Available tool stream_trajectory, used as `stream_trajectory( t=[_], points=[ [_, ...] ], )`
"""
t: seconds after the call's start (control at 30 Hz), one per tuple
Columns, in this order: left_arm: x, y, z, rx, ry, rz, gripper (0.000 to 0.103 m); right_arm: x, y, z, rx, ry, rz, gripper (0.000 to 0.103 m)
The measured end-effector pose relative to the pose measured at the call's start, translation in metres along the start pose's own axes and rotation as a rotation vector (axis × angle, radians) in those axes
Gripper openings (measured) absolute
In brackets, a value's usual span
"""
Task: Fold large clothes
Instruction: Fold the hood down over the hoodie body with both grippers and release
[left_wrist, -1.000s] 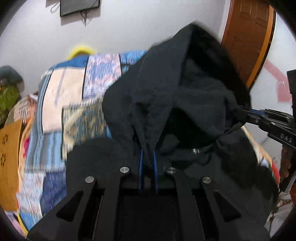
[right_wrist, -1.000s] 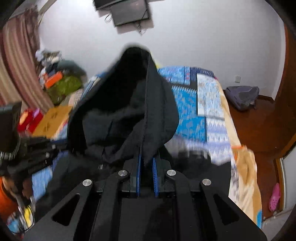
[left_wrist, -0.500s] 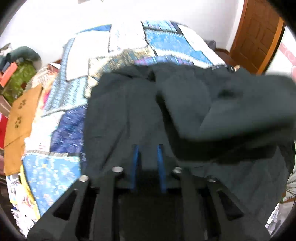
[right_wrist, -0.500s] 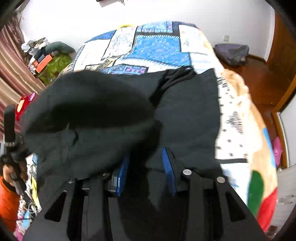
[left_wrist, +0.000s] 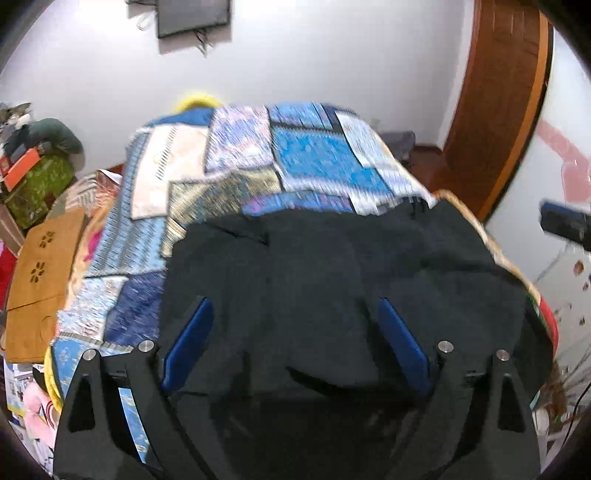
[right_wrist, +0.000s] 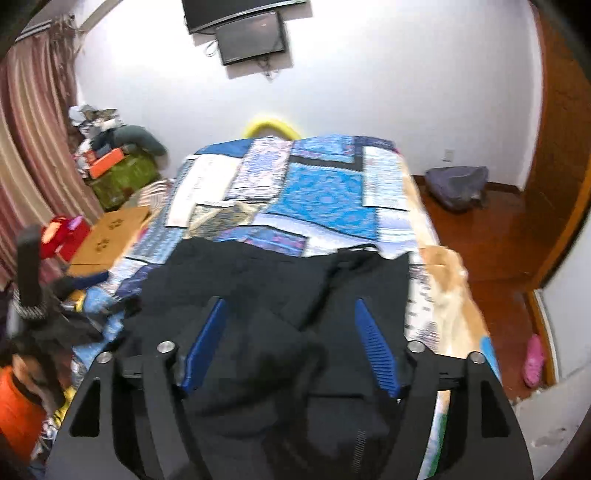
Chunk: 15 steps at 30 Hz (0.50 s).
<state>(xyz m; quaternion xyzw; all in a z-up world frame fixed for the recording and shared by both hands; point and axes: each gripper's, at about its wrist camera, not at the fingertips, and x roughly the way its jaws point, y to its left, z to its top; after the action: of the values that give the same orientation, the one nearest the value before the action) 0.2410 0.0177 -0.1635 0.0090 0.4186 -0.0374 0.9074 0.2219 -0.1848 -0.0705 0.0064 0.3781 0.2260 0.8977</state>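
On the left edge of the right wrist view, a person's orange sleeve (right_wrist: 16, 402) sits low beside the bed; a brown cardboard box (right_wrist: 107, 236) lies next to the mattress, with a green bundle (right_wrist: 122, 177) piled behind it by the striped curtain (right_wrist: 26, 147); moving in, the patchwork bedspread (right_wrist: 317, 192) covers the bed, blue panels bright in the middle; the black garment (right_wrist: 280, 280) lies spread on the near end of that bedspread, rumpled towards the cameras; the left gripper (left_wrist: 295, 325) hangs over it with its jaws opening, blue pads (left_wrist: 192, 339) well apart, cloth lying under the gap but neither pad pressing on it; the right gripper (right_wrist: 291, 325) is the same story, jaws opening, blue pads (right_wrist: 373, 343) clear of the fabric on both sides, the garment resting free beneath; up on the white wall a dark screen (right_wrist: 251, 37) is mounted; further right a grey bag (right_wrist: 458, 184) slumps on the wooden floor (right_wrist: 491, 240); at the far right a pink slipper (right_wrist: 533, 360) lies by the wall.
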Motion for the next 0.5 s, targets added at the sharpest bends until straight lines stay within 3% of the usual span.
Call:
stream_trajectory(
  t=[0.07,0.27,0.43,0.5],
  points=[
    [0.015,-0.006,-0.011,0.024,0.050,0.001,0.091,0.017,0.007,-0.004,-0.001,0.035,0.016,0.070],
    [0.053,-0.007,-0.055,0.055,0.168,0.007,0.093,0.084,0.015,-0.064,-0.006,0.272,0.028,0.071],
    [0.054,0.008,-0.063,-0.023,0.199,-0.048,0.093,0.074,0.030,-0.078,-0.139,0.260,-0.035,0.071],
    [0.044,0.016,-0.058,-0.052,0.189,-0.051,0.093,0.068,0.030,-0.072,-0.146,0.267,-0.007,0.071]
  ],
)
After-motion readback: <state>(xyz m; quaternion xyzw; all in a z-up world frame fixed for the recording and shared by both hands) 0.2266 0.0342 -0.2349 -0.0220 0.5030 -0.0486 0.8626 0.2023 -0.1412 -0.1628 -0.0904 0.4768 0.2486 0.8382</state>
